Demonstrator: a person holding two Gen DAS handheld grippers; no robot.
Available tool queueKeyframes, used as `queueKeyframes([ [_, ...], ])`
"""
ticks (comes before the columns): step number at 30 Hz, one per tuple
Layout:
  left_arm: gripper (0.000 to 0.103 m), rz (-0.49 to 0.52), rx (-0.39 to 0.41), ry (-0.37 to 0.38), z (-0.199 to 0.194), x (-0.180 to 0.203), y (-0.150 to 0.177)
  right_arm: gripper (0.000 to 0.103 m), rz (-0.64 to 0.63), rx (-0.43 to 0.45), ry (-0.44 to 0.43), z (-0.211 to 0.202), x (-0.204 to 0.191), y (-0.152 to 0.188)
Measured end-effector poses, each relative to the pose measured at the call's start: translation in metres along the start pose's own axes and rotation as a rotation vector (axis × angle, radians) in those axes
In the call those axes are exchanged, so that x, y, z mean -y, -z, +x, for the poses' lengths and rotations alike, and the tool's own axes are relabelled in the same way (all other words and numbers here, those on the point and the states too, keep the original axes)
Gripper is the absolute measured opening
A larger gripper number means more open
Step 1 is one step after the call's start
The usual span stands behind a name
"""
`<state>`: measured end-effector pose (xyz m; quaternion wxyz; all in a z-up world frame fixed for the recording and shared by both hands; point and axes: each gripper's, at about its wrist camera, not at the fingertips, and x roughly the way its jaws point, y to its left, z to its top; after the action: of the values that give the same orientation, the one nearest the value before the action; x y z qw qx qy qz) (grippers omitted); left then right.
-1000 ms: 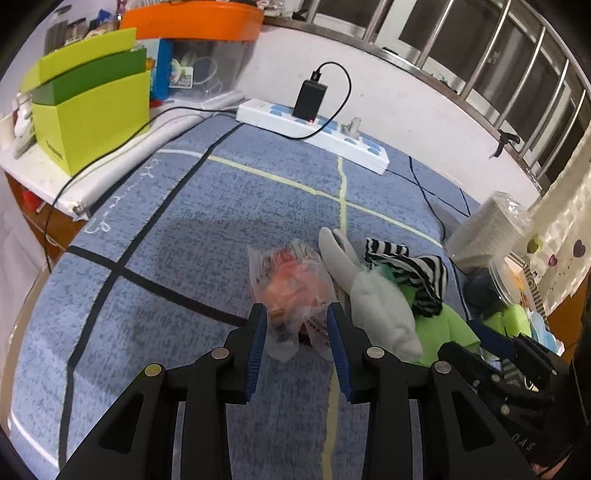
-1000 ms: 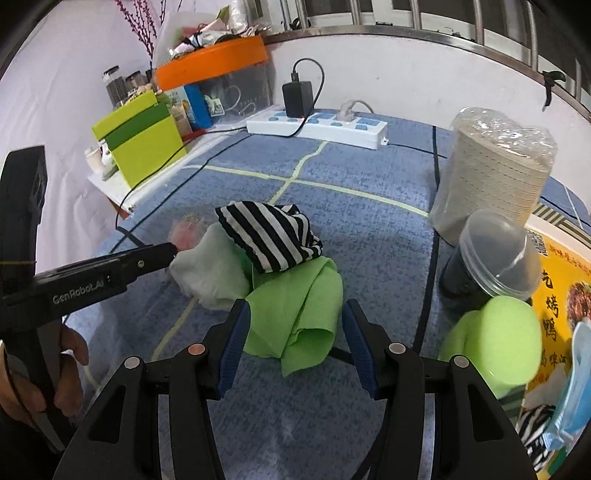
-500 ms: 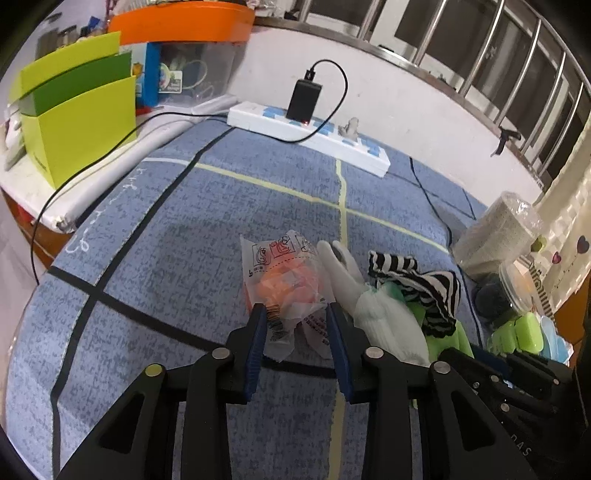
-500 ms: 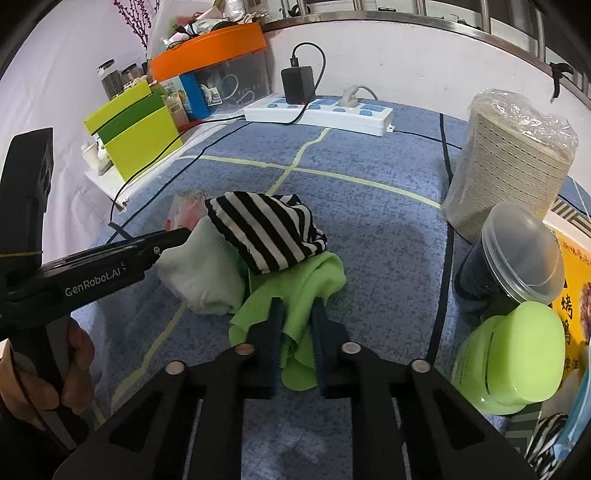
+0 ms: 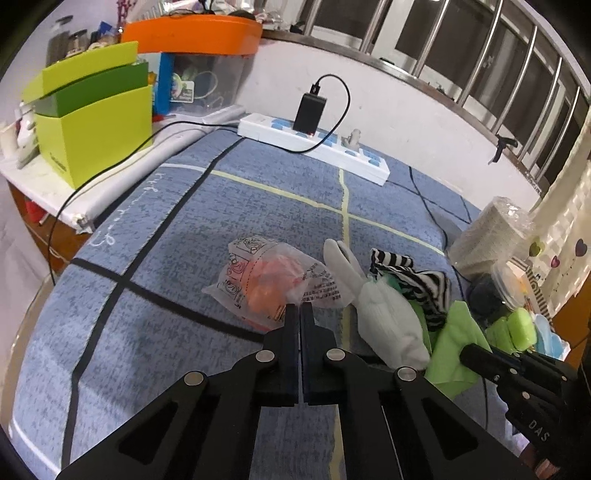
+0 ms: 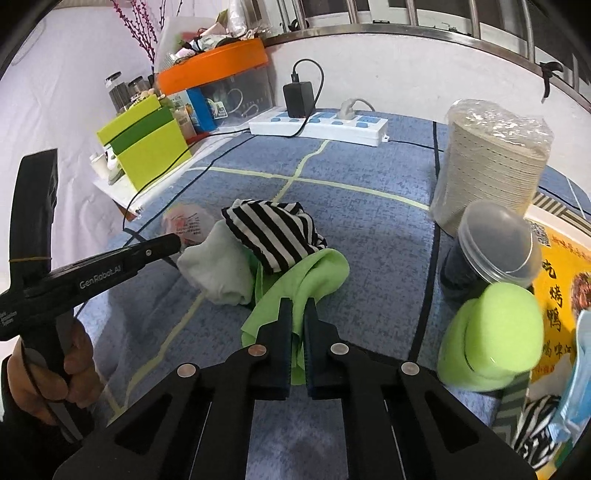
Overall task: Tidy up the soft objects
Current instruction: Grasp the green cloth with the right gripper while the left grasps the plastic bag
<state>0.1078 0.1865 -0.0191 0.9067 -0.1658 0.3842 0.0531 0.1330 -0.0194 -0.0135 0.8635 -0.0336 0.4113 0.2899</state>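
A clear plastic bag with an orange item inside point(image 5: 271, 282) lies on the blue cloth. My left gripper point(image 5: 298, 310) is shut on the bag's near edge; it also shows in the right wrist view point(image 6: 173, 242). Right of the bag lie a pale grey sock point(image 5: 384, 317), a black-and-white striped cloth point(image 6: 275, 234) and a bright green cloth point(image 6: 295, 291). My right gripper point(image 6: 297, 306) is shut on the green cloth's near fold.
A white power strip point(image 5: 314, 147) with a black charger lies at the back. Green boxes point(image 5: 92, 114) and an orange-lidded bin point(image 5: 192, 35) stand at the back left. A wrapped stack of paper bowls point(image 6: 491, 162), a dark lidded cup point(image 6: 491, 251) and a green sponge point(image 6: 491, 336) stand right.
My left gripper has closed on the plastic bag's edge. My right gripper has closed on the green cloth and holds it.
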Motion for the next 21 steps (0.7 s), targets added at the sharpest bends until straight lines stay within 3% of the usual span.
queueKeyframes([
  [11, 0.001, 0.013, 0.032, 0.008, -0.04, 0.01, 0.015, 0.005, 0.011, 0.054, -0.029, -0.03, -0.004, 0.011],
  [21, 0.001, 0.088, 0.045, 0.055, -0.065, 0.05, 0.031, 0.005, 0.028, 0.127, -0.029, -0.072, 0.0, 0.022],
])
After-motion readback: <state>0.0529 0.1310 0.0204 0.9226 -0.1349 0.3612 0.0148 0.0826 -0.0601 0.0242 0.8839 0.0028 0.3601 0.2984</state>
